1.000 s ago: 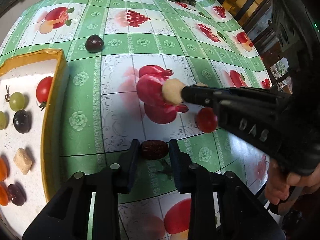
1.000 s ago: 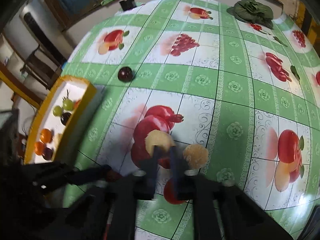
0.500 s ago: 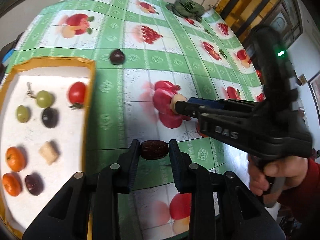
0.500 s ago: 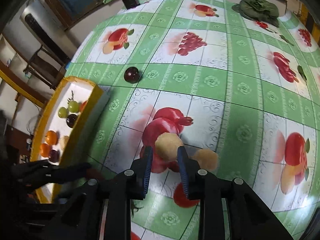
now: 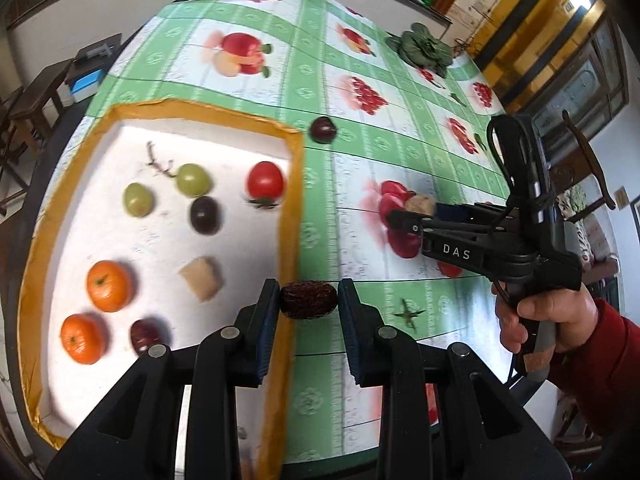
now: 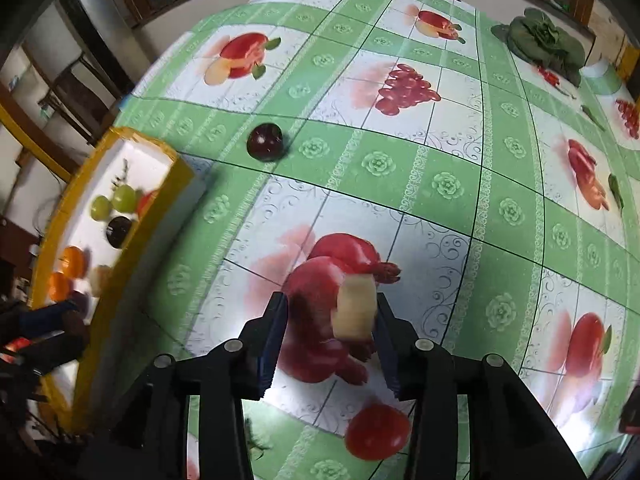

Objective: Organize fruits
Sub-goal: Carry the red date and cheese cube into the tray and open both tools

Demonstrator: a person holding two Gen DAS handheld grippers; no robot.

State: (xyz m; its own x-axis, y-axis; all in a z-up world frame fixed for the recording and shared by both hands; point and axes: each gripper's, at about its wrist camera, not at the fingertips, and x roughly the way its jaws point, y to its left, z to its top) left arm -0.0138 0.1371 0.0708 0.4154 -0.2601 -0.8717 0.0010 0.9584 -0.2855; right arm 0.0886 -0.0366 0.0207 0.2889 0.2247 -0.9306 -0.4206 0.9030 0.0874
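The left gripper (image 5: 308, 306) has its fingers clamped tight on a wrinkled dark red date (image 5: 307, 300), held right over the orange rim of the tray (image 5: 289, 208). That tray sits at the left end of the desk (image 5: 320, 52). On its white floor lie two green grapes (image 5: 193, 178), a dark grape (image 5: 204, 214), a red tomato (image 5: 265, 181), two oranges (image 5: 109, 286), a tan cube (image 5: 201, 278) and another dark red fruit (image 5: 143, 334), all lying apart from one another.

Over to the right gripper (image 6: 331, 334): its fingers are opening, with a pale peeled fruit piece (image 6: 355, 306) between them, close against the right-hand finger. Motion blur makes it hard to say whether that pad touches it. A loose cherry tomato (image 6: 376, 432) rests on the cloth just below, and a green calyx (image 5: 408, 314) lies alone nearby.

The desk wears a glossy green-and-white checked cloth printed with apples, grapes and pomegranates. A dark plum (image 6: 265, 142) sits by itself near the tray's far corner. A bunch of leafy greens (image 6: 544, 42) lies at the far end. A hand (image 5: 544, 318) in a red sleeve (image 5: 604, 364) grips the right tool's handle. Around the desk: pale walls, dark wooden chairs on the left, yellow-framed doorways on the right.
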